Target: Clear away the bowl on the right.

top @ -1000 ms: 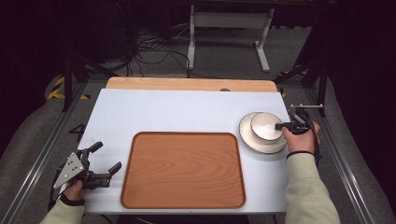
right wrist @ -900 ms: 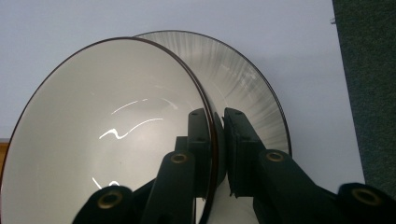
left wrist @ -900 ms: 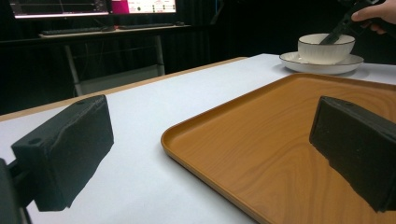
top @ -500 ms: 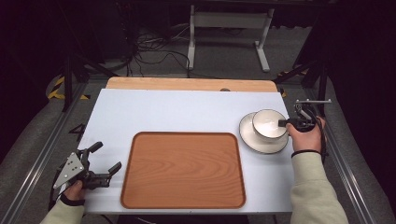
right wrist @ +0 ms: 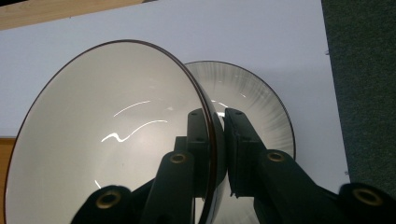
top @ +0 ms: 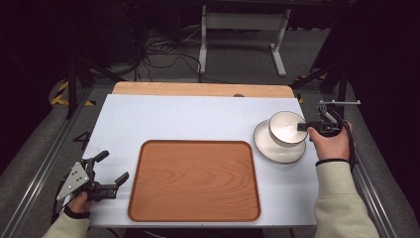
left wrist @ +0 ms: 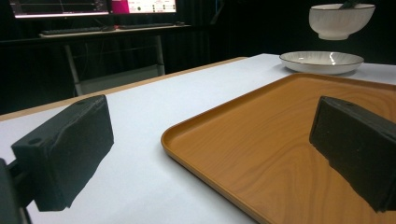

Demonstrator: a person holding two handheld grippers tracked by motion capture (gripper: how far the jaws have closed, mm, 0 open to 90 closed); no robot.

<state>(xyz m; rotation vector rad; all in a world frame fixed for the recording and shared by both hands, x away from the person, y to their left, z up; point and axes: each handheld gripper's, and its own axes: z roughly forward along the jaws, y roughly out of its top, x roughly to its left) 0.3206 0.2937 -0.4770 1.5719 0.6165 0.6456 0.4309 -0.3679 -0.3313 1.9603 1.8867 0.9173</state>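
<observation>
high view is showing the right gripper (top: 303, 126), clamped on the bowl (top: 287, 128) rim, lifting it off the plate (top: 279, 145) near the counter's right edge, while the left gripper (top: 110, 169) is resting with its jaws apart.

White dark-rimmed bowl (top: 287, 128), upright, in the air above a matching shallow plate (top: 277, 148) on the table's right

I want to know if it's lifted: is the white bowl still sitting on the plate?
Apart. The left gripper view shows the bowl in the air, dark background between it and the plate.
</observation>
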